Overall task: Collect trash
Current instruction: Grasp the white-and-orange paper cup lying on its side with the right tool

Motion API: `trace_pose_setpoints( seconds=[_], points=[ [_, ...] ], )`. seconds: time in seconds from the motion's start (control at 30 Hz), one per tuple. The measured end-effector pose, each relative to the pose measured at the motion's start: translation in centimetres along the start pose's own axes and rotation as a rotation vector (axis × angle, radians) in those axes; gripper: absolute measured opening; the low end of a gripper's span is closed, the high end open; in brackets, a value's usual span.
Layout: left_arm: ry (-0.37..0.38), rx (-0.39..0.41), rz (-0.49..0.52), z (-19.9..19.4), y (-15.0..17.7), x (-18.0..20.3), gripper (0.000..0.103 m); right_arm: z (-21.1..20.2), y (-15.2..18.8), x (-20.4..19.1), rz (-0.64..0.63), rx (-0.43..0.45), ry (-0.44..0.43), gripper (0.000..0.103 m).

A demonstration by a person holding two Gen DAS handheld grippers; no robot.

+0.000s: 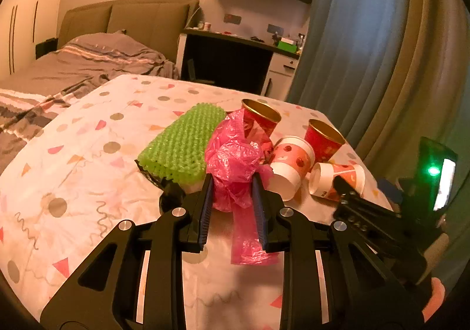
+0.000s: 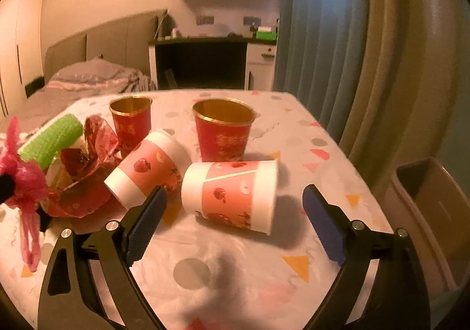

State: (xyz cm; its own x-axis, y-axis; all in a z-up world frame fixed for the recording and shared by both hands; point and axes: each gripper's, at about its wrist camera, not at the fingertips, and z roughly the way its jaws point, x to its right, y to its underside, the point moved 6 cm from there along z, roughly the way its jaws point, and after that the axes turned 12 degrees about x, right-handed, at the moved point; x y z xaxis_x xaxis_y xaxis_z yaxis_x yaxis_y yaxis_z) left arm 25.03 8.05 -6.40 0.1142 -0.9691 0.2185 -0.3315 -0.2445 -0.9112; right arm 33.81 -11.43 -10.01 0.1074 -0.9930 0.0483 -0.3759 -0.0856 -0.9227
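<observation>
My left gripper (image 1: 232,183) is shut on a crumpled pink plastic bag (image 1: 235,165), held just above the table; the bag also shows at the left edge of the right wrist view (image 2: 20,180). My right gripper (image 2: 235,198) is open, its jaws on either side of a white and pink paper cup (image 2: 232,195) that lies on its side. A second such cup (image 2: 147,168) lies beside it. Two red cups with gold rims (image 2: 223,133) (image 2: 130,121) stand upright behind. A red foil wrapper (image 2: 85,177) lies at left.
A green bumpy pad (image 1: 182,142) lies on the table beside the bag. The table has a patterned cloth (image 2: 264,271). A cardboard box (image 2: 434,206) stands at the right, below the table's edge. Curtains hang to the right, with a bed and desk behind.
</observation>
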Motion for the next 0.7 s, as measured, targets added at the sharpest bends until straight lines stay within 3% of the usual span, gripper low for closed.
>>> trace_pose_setpoints(
  seconds=[0.17, 0.57, 0.7],
  points=[
    [0.005, 0.001, -0.013, 0.5, -0.2, -0.5, 0.025, 1.6, -0.1, -0.3, -0.013, -0.029, 0.043, 0.091],
    [0.019, -0.014, -0.026, 1.0, 0.3, -0.6, 0.025, 4.4, 0.5, -0.1, 0.019, -0.14, 0.054, 0.09],
    [0.019, -0.017, -0.023, 1.1, 0.3, -0.6, 0.025, 4.6, 0.6, 0.1, 0.019, -0.15, 0.045, 0.077]
  ],
)
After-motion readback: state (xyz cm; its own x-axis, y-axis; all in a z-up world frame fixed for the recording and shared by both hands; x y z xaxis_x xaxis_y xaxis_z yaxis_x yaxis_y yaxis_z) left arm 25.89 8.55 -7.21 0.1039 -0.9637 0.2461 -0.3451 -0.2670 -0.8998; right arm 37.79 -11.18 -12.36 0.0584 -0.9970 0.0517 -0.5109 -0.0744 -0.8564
